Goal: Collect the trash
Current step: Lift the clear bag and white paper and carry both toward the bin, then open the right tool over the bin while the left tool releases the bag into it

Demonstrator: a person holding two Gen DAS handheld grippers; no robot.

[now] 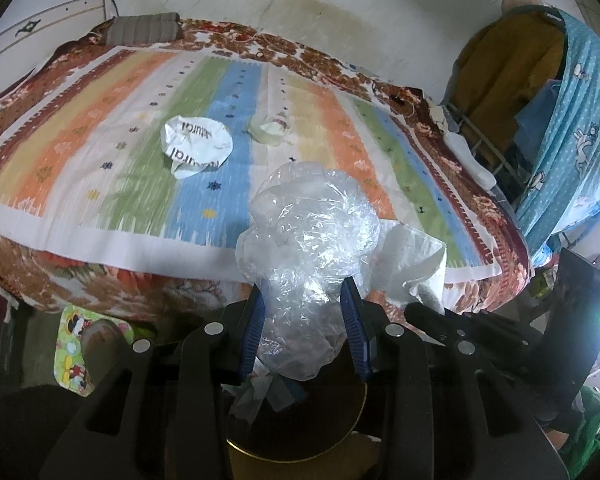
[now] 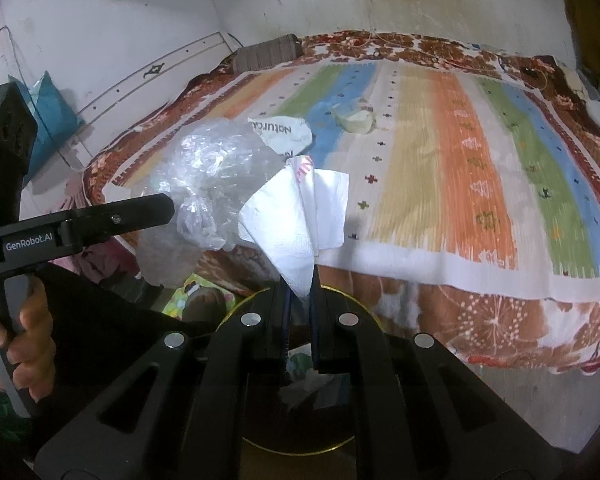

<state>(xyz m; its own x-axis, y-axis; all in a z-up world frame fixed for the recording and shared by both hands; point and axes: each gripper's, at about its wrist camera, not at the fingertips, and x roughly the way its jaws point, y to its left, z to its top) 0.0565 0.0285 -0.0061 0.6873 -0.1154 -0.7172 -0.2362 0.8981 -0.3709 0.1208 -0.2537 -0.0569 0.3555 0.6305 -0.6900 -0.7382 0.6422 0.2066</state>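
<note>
- The left gripper clamps a crumpled clear plastic bag between its blue pads; the bag bulges above the jaws and hangs below them.
- The right gripper has its jaws nearly together, pinching a white paper napkin that fans out above the fingertips.
- Both grippers hang over a round bin with a gold rim, which stands on the floor beside the bed; scraps of paper lie inside it.
- On the striped bedspread lie a crumpled white printed wrapper and, near it, a small pale wad of trash.
- A hand grips the left gripper's handle.
</note>
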